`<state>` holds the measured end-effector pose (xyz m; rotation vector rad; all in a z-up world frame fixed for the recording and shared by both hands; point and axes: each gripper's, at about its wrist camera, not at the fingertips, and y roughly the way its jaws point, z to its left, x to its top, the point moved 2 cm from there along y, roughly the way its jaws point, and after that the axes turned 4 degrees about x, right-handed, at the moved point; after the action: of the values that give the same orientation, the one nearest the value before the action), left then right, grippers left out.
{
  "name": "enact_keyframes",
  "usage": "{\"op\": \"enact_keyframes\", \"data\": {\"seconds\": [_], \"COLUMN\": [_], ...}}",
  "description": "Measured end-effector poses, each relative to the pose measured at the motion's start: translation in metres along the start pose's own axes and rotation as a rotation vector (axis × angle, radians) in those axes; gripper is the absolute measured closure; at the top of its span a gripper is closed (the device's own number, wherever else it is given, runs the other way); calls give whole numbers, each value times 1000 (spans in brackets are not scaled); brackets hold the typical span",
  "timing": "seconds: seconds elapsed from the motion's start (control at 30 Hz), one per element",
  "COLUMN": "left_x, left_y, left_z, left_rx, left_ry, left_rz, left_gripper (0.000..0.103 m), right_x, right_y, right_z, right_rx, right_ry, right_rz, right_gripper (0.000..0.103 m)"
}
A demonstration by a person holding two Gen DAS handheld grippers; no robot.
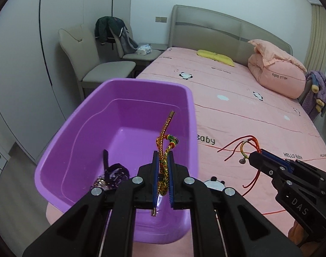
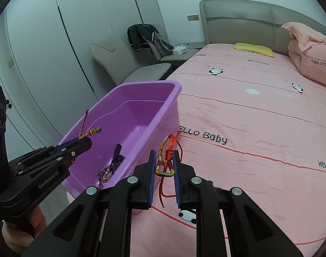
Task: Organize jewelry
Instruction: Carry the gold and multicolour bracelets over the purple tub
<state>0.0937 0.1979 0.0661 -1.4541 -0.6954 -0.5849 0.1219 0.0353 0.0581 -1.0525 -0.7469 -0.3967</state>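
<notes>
A purple plastic tub [image 1: 85, 128] sits on the pink bed; it also shows in the right wrist view [image 2: 150, 90]. My left gripper [image 1: 163, 160] is shut on a gold-and-red braided cord bracelet [image 1: 164, 143] and holds it over the tub's right side. A dark purple beaded piece [image 1: 113, 174] lies in the tub's near corner. My right gripper [image 2: 164, 162] is shut on a red knotted string bracelet [image 2: 168, 154] with a multicoloured loop, held above the bed just right of the tub. It shows in the left wrist view [image 1: 254, 155] too.
The pink bed sheet [image 2: 248, 128] spreads to the right, with a folded pink quilt [image 1: 276, 72] and a yellow pillow [image 1: 215, 57] near the headboard. Beige chairs [image 1: 94, 64] with a dark jacket stand left of the bed, by white wardrobe doors.
</notes>
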Motion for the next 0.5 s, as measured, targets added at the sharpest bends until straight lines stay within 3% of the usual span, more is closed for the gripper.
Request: {"op": "enact_keyframes", "data": {"seconds": [0.23, 0.5], "left_x": [0, -7], "left_y": [11, 29], "left_z": [53, 78], "left_rx": [81, 106], "left_ry": [-59, -108], "left_rz": [21, 75], "left_gripper": [95, 95], "right_x": [14, 21], "right_y": [42, 78], "right_z": [47, 83], "right_rx": [75, 112], "right_ry": [-54, -101], "right_rz": [64, 125], "right_gripper": [88, 88]}}
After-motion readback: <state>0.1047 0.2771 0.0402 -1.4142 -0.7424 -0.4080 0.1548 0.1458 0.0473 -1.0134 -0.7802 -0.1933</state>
